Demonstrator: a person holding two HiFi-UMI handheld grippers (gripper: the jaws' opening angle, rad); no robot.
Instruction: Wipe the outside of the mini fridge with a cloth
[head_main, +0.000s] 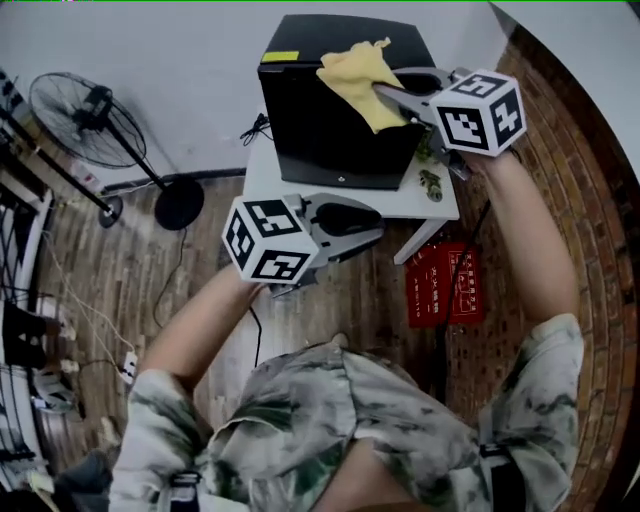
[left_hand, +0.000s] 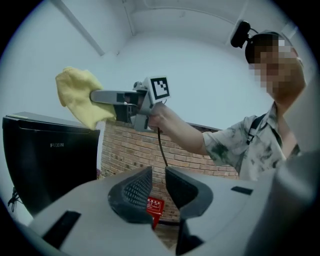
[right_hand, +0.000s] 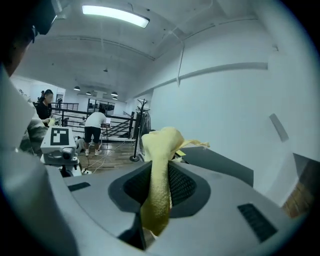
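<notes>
The right gripper (head_main: 385, 95) is clamped on the yellow cloth (head_main: 362, 75), above the top of the black mini fridge (head_main: 330, 150) near its right edge. The fridge stands on a white table (head_main: 440, 200). The left gripper (head_main: 372, 230), with jaws a little apart and empty, hangs in free air before the fridge's front.

Part of the top of the black box-shaped mini fridge (head_main: 330, 130) is covered by the soft yellow cloth (head_main: 362, 75) and the right gripper (head_main: 388, 95). Most of the white worktop (head_main: 258, 175) is hidden under the fridge. A small green thing (head_main: 431, 184) on it cannot be told. The print on the flat red box (head_main: 445, 285) cannot be read. In the right gripper view the cloth's lower end is hidden between the jaws.
</notes>
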